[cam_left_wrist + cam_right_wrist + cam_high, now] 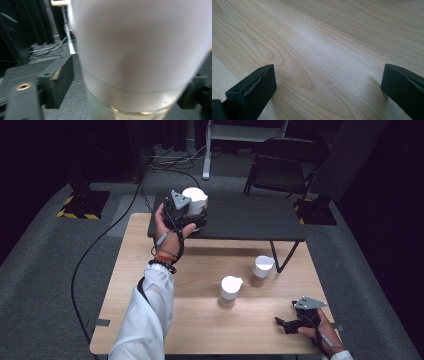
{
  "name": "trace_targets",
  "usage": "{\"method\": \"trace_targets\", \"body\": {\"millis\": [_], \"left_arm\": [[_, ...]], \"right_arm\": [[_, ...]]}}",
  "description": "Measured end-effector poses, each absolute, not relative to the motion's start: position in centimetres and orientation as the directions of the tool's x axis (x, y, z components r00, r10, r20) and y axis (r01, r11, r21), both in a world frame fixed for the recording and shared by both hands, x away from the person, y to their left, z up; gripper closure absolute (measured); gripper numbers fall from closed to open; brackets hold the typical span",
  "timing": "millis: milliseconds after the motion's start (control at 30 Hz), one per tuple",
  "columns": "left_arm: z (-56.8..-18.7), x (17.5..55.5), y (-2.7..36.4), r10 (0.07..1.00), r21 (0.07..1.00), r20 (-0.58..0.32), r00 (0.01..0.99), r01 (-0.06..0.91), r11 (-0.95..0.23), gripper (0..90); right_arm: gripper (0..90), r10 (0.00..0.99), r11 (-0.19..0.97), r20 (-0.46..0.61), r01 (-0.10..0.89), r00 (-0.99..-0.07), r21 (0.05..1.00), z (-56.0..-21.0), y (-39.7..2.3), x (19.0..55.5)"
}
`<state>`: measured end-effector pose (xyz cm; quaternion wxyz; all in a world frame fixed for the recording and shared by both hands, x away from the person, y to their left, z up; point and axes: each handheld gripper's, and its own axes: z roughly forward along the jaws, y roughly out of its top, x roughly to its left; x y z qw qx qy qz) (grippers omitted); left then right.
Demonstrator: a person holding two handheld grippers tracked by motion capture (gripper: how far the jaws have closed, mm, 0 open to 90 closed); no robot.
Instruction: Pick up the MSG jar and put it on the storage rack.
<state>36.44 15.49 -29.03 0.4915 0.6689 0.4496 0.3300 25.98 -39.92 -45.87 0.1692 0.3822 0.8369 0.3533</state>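
Observation:
A jar with a white lid (196, 199) stands on the dark raised table (250, 220) at the back. My left gripper (194, 217) reaches around it from the left. In the left gripper view the jar (140, 50) sits between the jaws; the left pad (61, 80) stands clear of its side, so the gripper (125, 90) is open. Two more white-lidded jars (229, 291) (261, 270) stand on the wooden table (150, 320). My right gripper (281, 323) rests low at the front right, open, with bare wood between its jaws (328, 85).
A black folding chair (287, 162) stands behind the dark table. Cables (100, 245) trail over the grey carpet at the left. A white frame leg (206, 150) rises at the back.

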Motion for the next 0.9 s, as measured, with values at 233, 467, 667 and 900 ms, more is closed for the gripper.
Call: {"method": "trace_targets", "body": {"millis": [233,467,667,900], "left_arm": [[-29.25,36.71,15.26,0.934,0.952,-0.002,0.357,0.286,-0.107,6.5],[-29.26,36.91,15.30,0.933,0.949,0.013,0.360,0.288,-0.125,3.6],[-29.42,36.67,15.28,0.933,0.953,0.030,0.358,0.271,-0.134,2.1],[-29.58,36.19,15.11,0.938,0.960,0.038,0.344,0.247,-0.129,0.9]], "right_arm": [[0.0,0.759,0.458,-0.013,0.520,-0.651,0.721,-45.87,-39.92,25.98],[0.0,0.759,0.458,-0.013,0.520,-0.651,0.721,-45.87,-39.92,25.99],[0.0,0.759,0.458,-0.013,0.520,-0.651,0.721,-45.87,-39.92,25.99],[0.0,0.759,0.458,-0.013,0.520,-0.651,0.721,-45.87,-39.93,25.99]]}}
